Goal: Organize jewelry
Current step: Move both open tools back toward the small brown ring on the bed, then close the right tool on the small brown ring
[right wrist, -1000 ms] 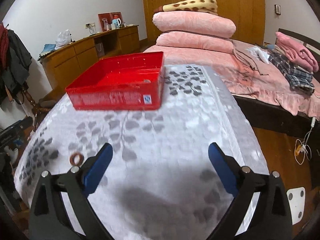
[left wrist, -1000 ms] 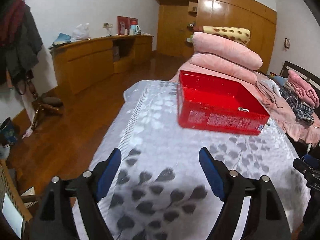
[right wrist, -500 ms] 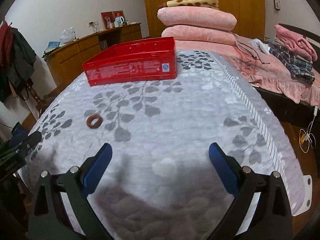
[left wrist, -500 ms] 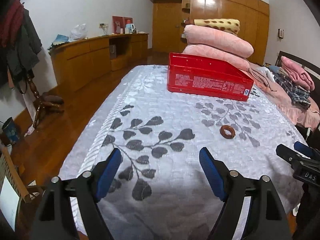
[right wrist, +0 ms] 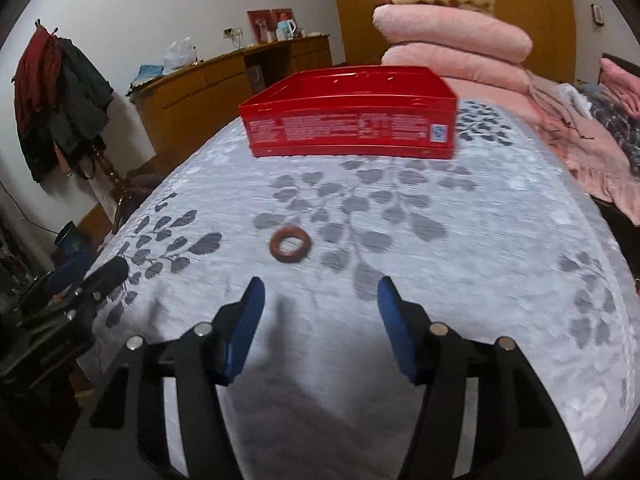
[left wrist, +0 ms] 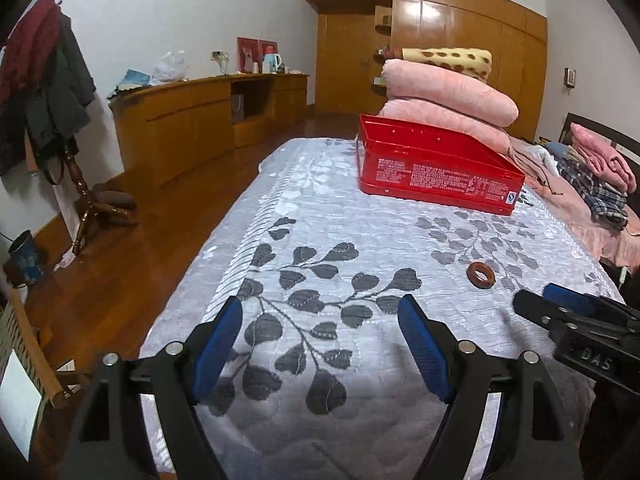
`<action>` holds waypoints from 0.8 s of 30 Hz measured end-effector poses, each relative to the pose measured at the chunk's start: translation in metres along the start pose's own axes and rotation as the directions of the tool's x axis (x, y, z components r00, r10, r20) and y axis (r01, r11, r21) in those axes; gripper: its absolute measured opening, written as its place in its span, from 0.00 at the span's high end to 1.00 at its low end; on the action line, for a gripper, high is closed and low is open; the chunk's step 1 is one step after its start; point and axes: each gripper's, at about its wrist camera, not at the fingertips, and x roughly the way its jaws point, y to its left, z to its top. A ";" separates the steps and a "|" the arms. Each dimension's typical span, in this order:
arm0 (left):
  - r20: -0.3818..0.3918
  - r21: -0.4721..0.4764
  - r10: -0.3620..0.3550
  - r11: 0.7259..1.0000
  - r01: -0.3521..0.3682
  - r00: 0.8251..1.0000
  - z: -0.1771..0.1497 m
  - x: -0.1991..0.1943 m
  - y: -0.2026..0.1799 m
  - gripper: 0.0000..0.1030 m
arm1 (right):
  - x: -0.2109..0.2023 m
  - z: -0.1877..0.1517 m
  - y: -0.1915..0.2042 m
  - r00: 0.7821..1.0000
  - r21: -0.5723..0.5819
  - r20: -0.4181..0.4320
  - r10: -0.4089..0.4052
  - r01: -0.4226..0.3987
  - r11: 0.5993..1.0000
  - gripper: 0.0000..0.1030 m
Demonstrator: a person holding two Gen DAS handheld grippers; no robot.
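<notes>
Your right tongs (right wrist: 320, 312) hover spread apart just short of the brown ring (right wrist: 289, 245) on the leaf-patterned surface (right wrist: 460, 240); your left tongs (left wrist: 320, 332) gape too, nearer you. Beyond the ring sits the red tin (right wrist: 348, 128).

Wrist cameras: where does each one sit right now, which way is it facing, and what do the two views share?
Left wrist: on the left gripper, above the table's near end, facing the red tin; open fingers show, right gripper at right edge.
Right wrist: on the right gripper, aimed at the brown ring; open fingers show.
Shared: ring, tin, leaf-print cloth.
</notes>
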 end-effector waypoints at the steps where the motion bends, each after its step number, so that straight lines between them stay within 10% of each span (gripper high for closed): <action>1: -0.004 0.002 -0.002 1.000 0.002 1.000 0.002 0.002 0.000 0.24 | 0.003 0.002 0.002 1.000 -0.002 -0.005 0.002 -0.002 1.000 0.49; 24: -0.067 -0.018 -0.028 0.999 0.027 0.997 0.012 0.028 0.005 0.35 | 0.034 0.019 0.015 0.998 -0.027 -0.060 -0.019 0.017 0.999 0.73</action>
